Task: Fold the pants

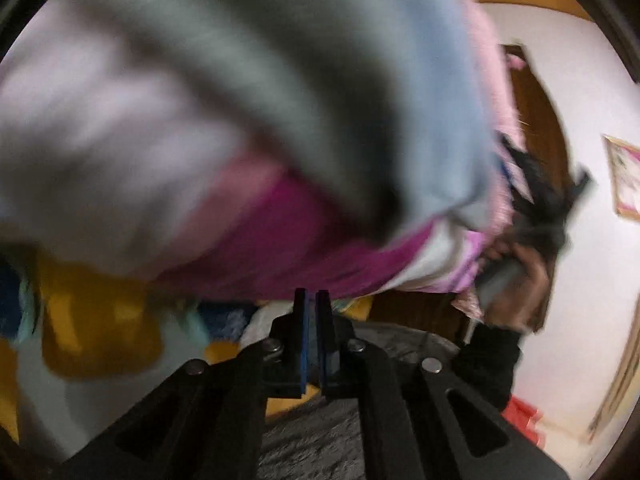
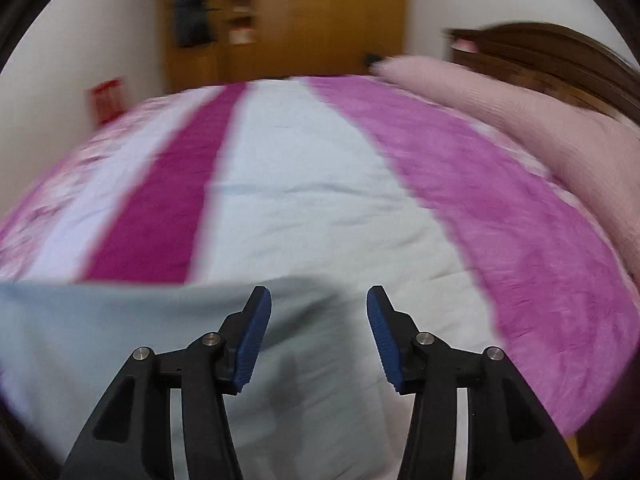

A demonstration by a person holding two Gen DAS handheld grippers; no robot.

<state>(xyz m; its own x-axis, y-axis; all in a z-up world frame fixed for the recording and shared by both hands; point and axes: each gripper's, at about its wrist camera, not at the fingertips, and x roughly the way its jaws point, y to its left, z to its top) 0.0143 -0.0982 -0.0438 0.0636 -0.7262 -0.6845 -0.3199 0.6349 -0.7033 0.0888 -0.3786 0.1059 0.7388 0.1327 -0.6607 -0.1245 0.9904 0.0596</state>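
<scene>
The pants [image 2: 100,340] are pale grey-blue cloth lying on the striped bed cover [image 2: 304,184] at the lower left of the right wrist view. My right gripper [image 2: 319,320] is open, its blue pads [image 2: 256,340] over the cloth's edge, holding nothing. In the left wrist view the picture is blurred: pale grey-blue cloth [image 1: 312,80] fills the upper part. My left gripper [image 1: 311,300] has its jaws nearly together, and nothing shows between the tips. The right gripper [image 1: 536,200] and the hand holding it show at the right in that view.
A pink blanket [image 2: 540,120] lies along the bed's right side by a dark wooden headboard [image 2: 552,52]. A wooden wardrobe [image 2: 320,20] stands beyond the bed. In the left wrist view a yellow and blue patterned fabric [image 1: 100,320] and a grey rug [image 1: 320,440] lie below.
</scene>
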